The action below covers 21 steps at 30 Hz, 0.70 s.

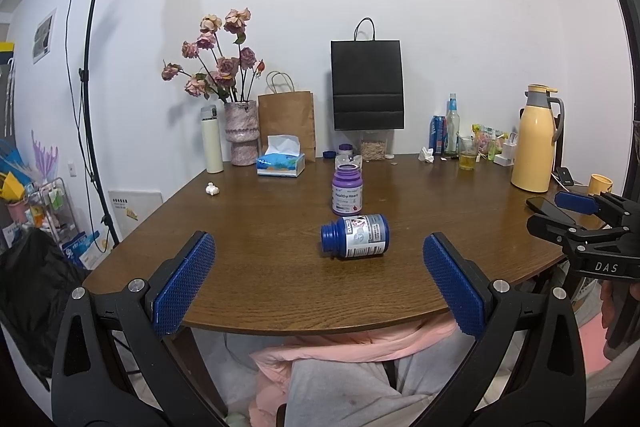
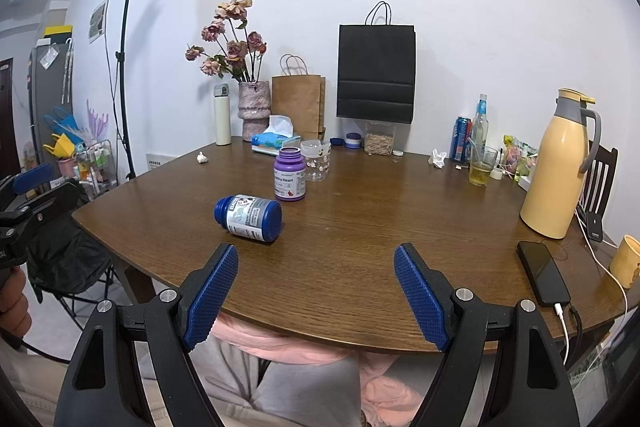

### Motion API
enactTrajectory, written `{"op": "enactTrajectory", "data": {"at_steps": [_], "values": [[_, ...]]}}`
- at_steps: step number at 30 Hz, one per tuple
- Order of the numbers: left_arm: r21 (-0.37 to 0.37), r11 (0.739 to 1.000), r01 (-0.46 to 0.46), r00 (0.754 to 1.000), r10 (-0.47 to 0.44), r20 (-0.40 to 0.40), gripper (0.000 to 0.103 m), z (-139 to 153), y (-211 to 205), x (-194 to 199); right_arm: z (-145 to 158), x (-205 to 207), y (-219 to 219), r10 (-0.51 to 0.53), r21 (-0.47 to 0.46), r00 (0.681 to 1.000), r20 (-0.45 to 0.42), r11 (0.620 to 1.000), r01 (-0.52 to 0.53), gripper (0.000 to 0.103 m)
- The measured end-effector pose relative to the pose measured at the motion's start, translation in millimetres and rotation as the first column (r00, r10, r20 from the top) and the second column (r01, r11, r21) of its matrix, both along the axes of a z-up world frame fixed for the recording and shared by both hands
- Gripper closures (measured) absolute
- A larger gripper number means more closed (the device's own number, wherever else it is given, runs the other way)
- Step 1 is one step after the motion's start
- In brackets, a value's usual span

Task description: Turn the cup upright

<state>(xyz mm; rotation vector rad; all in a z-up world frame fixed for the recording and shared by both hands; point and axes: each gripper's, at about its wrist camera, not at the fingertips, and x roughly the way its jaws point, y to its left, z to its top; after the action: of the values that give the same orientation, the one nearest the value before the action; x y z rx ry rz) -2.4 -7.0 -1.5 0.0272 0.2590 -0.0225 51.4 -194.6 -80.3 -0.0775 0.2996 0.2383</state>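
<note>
The left gripper (image 1: pixel 319 281) hangs just off the near edge of the round dark wooden table (image 1: pixel 400 227) with its blue textured pads (image 1: pixel 184 283) spread wide and nothing between them. The right gripper (image 2: pixel 316 291) sits likewise at the near edge, its own blue pads (image 2: pixel 420 297) wide apart and empty. Just beyond the left gripper's fingers, the blue plastic bottle with a white label (image 1: pixel 355 235) lies on its side on the tabletop, its open mouth turned to the left and its base to the right. Close behind it stands a purple plastic bottle labelled "Healthy Heart" (image 1: pixel 347 189), upright and open-topped, and behind that a small clear glass cup with printed spots (image 2: pixel 317 160). On the right part of the table lie a black phone (image 2: pixel 543 273) with a white cable plugged in, and a tall yellow thermos jug (image 2: pixel 558 163) stands further back.
</note>
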Motion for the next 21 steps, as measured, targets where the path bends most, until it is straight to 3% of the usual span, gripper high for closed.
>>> {"op": "enactTrajectory", "data": {"at_steps": [21], "values": [[0.000,1.000,0.000,1.000,0.000,-0.007,0.000,0.0,0.1,0.2,-0.3,-3.0,3.6,0.000,-0.005,1.000,0.000,1.000,0.000,0.018]]}}
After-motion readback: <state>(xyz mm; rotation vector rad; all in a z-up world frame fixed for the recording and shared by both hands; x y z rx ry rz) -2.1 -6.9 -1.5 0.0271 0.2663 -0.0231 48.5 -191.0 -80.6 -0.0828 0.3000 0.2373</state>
